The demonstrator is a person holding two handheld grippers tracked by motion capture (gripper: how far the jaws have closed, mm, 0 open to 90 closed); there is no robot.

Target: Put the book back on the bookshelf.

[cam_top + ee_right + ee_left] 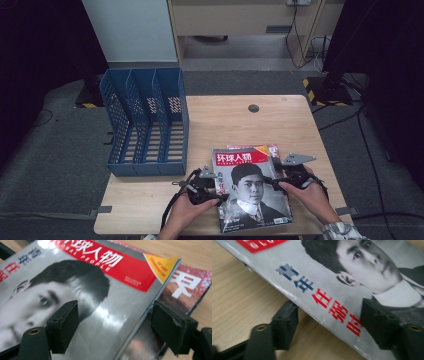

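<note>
Top magazine (252, 190): grey cover with a black-and-white portrait, red title band and red characters down its left side. Lies flat on the near half of the wooden table (150, 200), stacked on a second magazine.

Lower magazine (267, 149): reddish cover, directly beneath the top magazine, its far edge and right corner showing past it; in the right gripper view (190, 287) white characters on red show to the right of the top magazine's yellow corner tab.

Left gripper (212, 186): at the top magazine's left edge. In its own view (329, 322) the jaws straddle that edge, one jaw over the cover, the other beside the edge on the table side. Jaws stand apart; the pads do not press on the cover.

Right gripper (280, 177): at the top magazine's right edge. In its own view (113, 325) one jaw lies over the portrait, the other beyond the edge above the lower magazine. Jaws wide apart, nothing clamped.

Blue file rack (145, 120): three slotted compartments, upright, left of and beyond the top magazine, well apart from it.

Cable hole (253, 108): dark round, in the tabletop beyond the magazines.
</note>
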